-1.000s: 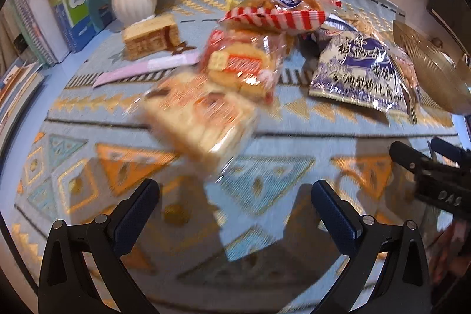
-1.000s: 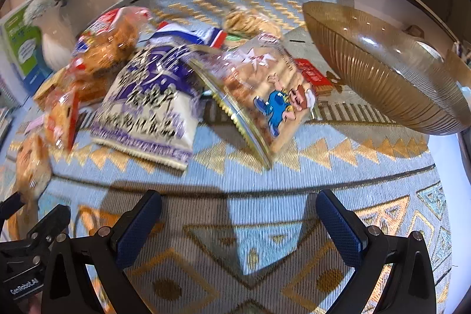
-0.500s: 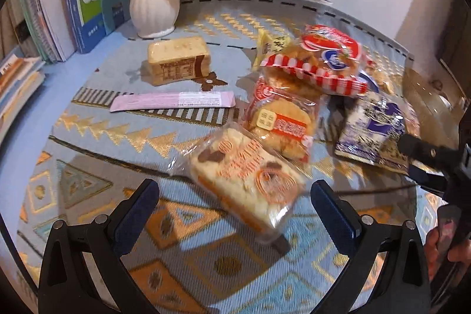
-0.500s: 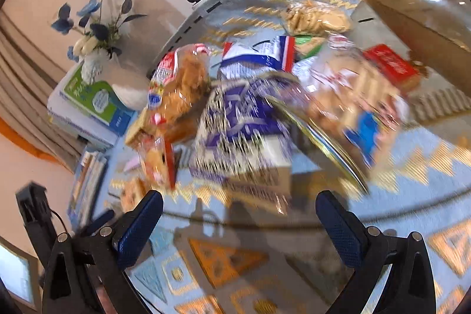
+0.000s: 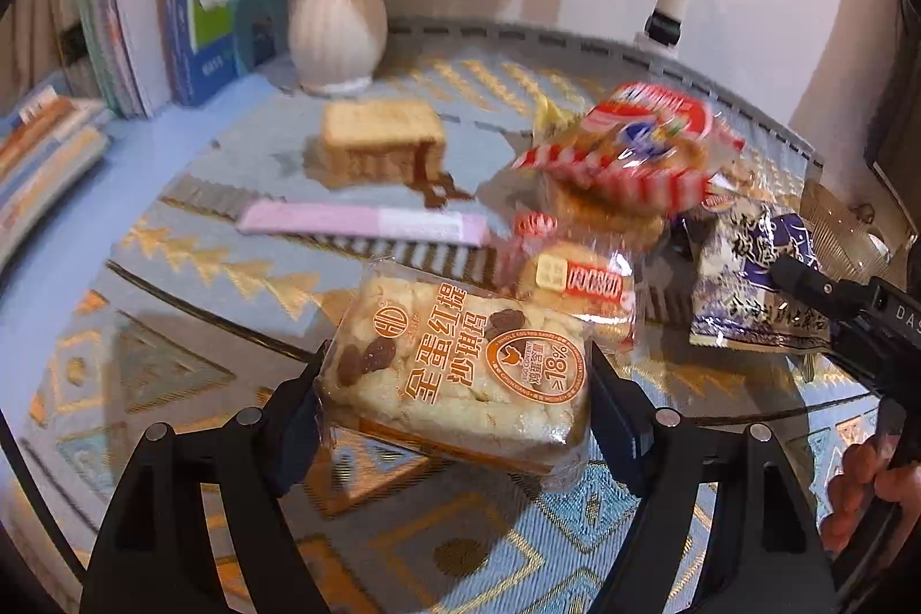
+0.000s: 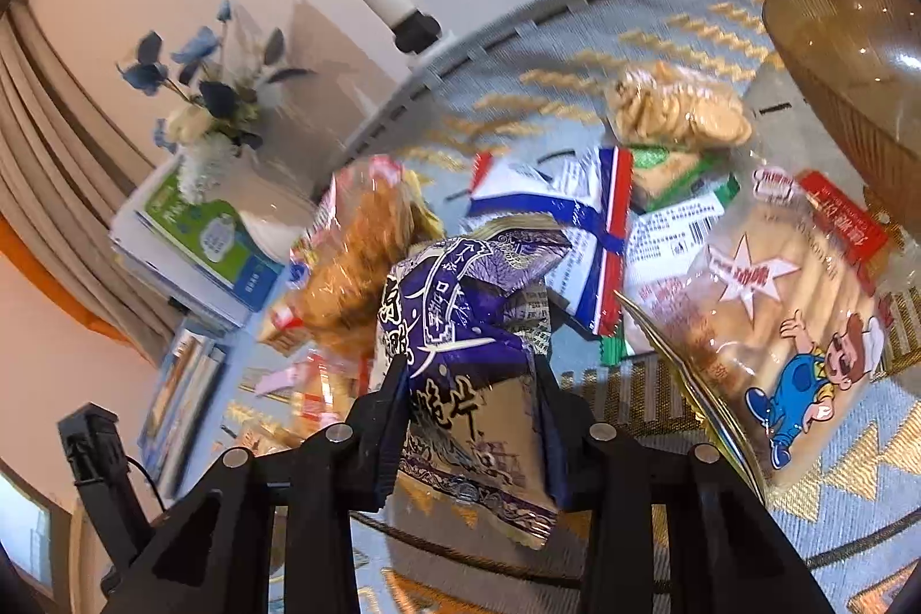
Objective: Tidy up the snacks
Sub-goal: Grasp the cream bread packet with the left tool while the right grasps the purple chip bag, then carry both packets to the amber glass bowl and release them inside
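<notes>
Both grippers closing on snacks

Left gripper (image 5: 455, 401) clamps the cake pack (image 5: 460, 372); right gripper (image 6: 472, 418) pinches the purple bag (image 6: 466, 361). Squeeze gently, lift straight, avoid crushing.

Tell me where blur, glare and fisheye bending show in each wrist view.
Left wrist view: the cake pack between the closing jaws is sharp; the red-striped bag and vase behind are smeared; the table edge bows. Right wrist view: the purple bag in the closing jaws is fairly sharp, the orange bag blurred; highlights glare off the amber bowl.
</notes>
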Demonstrator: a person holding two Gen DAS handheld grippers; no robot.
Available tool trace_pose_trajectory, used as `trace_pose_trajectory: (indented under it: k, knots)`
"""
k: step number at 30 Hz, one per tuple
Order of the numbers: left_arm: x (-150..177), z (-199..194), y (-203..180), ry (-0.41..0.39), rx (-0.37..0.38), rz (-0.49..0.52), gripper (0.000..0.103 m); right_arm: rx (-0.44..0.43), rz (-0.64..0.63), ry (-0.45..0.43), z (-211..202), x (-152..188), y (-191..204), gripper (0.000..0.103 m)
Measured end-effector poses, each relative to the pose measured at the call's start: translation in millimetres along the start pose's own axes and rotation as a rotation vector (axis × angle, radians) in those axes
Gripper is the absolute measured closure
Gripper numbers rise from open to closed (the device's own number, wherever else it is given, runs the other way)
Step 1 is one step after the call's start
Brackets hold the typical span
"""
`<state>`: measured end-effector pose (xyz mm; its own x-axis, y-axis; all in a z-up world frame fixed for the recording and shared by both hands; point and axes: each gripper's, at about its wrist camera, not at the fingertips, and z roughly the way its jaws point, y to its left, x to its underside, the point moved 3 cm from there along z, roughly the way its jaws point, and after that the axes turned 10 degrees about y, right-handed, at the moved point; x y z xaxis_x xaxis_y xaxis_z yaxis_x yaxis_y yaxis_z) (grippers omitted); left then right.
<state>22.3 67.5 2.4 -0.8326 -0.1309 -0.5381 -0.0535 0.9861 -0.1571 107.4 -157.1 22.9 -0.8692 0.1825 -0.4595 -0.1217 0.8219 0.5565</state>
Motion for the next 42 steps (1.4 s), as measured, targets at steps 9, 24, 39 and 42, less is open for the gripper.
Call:
trace_pose_trajectory:
  k: [9, 24, 39, 42]
  knots:
    - [-29.4, -35.4, -38.7, -0.075, 0.024, 0.050, 0.026, -0.079, 0.000, -0.099, -60.6, -4.8, 0.5, 0.066]
    - [-96.1, -36.4, -237.8, -0.128, 0.262, 0.263, 0.026, -0.010, 0.052, -0.195, -172.2, -76.3, -92.9, 0.066]
    - [-75.0, 26.0, -337.8, 0.084, 0.244, 0.444, 0.001, 0.345, 0.159, -0.117, -194.9, -79.6, -174.1, 0.000]
    - [-74.1, 25.3, -320.9, 0.071, 0.214, 0.427, 0.001, 0.359, 0.136, -0.110, -194.0, -79.1, -164.4, 0.000]
